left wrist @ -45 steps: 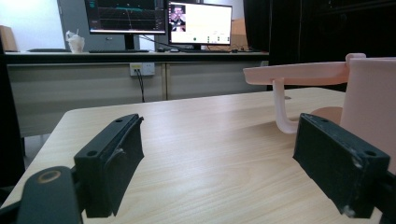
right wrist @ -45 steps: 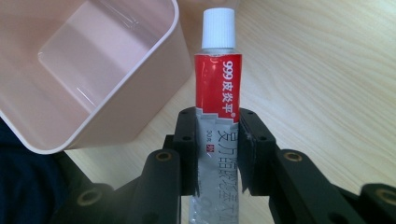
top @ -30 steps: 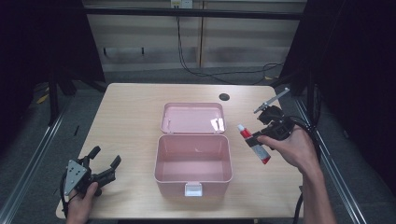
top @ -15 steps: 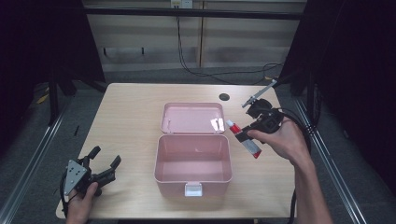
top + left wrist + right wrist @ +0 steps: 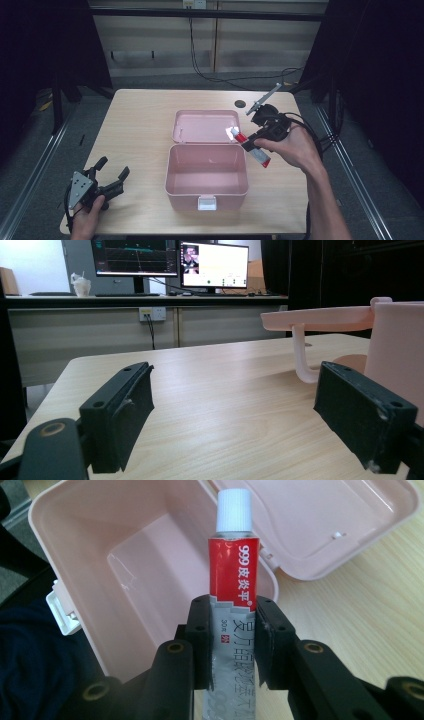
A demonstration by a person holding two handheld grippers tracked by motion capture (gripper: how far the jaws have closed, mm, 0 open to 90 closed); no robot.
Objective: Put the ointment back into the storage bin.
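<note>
The tube [image 5: 233, 580] is a slim squeeze tube with a ribbed white cap, a glossy red band printed with white characters and a silver lower body; the right gripper [image 5: 233, 645] is clamped on that silver part, its two black pads pressing the flat sides. In the high view the tube [image 5: 250, 148] hangs in the air at the right rear corner of the box [image 5: 206, 172], tilted with the cap toward the lid [image 5: 205, 126] and the crimped end toward the person's right hand [image 5: 292, 147]. The box is smooth pink plastic with rounded corners, deep, with a white latch [image 5: 207, 202] on its front wall; its lid lies back flat on the worktop [image 5: 135, 130], which is pale wood grain with a small dark hole [image 5: 240, 104] near the far edge. Wide bare worktop lies left of the box and a narrower strip to its right. The right forearm comes in from the lower right, wrist bent inward. The left gripper [image 5: 111, 176] rests near the front left corner, well apart from the box, jaws wide apart with nothing between them.
</note>
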